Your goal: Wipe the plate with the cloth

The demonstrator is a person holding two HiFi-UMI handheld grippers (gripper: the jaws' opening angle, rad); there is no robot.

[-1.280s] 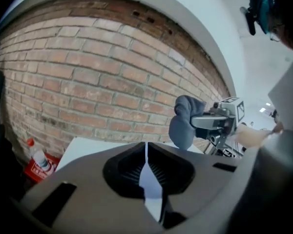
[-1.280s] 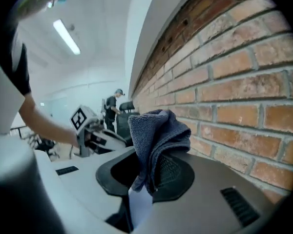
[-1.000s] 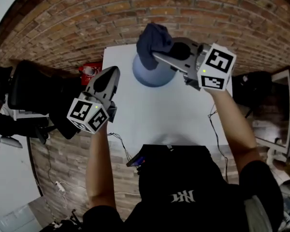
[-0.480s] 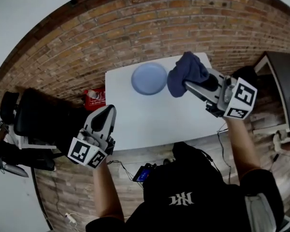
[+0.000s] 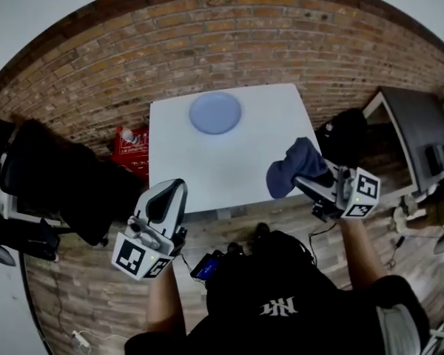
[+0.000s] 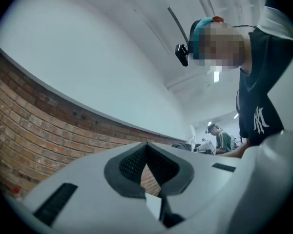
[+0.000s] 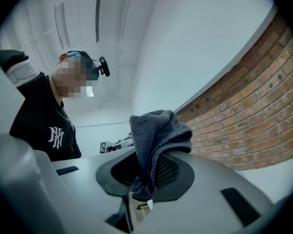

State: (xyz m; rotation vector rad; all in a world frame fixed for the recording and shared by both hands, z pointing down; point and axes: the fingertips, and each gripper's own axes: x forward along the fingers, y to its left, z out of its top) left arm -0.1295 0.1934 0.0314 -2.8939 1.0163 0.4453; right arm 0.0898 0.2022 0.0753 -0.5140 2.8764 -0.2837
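Observation:
A pale blue plate [image 5: 215,112] lies at the far side of the white table [image 5: 229,161]. My right gripper [image 5: 303,180] is shut on a dark blue cloth [image 5: 290,168], held up over the table's near right corner, well away from the plate. In the right gripper view the cloth [image 7: 156,135] bunches out between the jaws, pointing up at the wall. My left gripper [image 5: 165,198] hangs below the table's near left edge, shut with nothing in it; in the left gripper view its pads [image 6: 146,162] meet.
A brick floor surrounds the table. A red box [image 5: 129,146] stands on the floor at the table's left, dark bags [image 5: 52,176] beyond it. A dark bag [image 5: 344,135] and a grey cabinet [image 5: 418,135] stand at the right. Another person [image 6: 217,138] is far off.
The head camera has risen and pulled back. My right gripper has carried the cloth away from the plate toward the near right corner. My left gripper has dropped lower.

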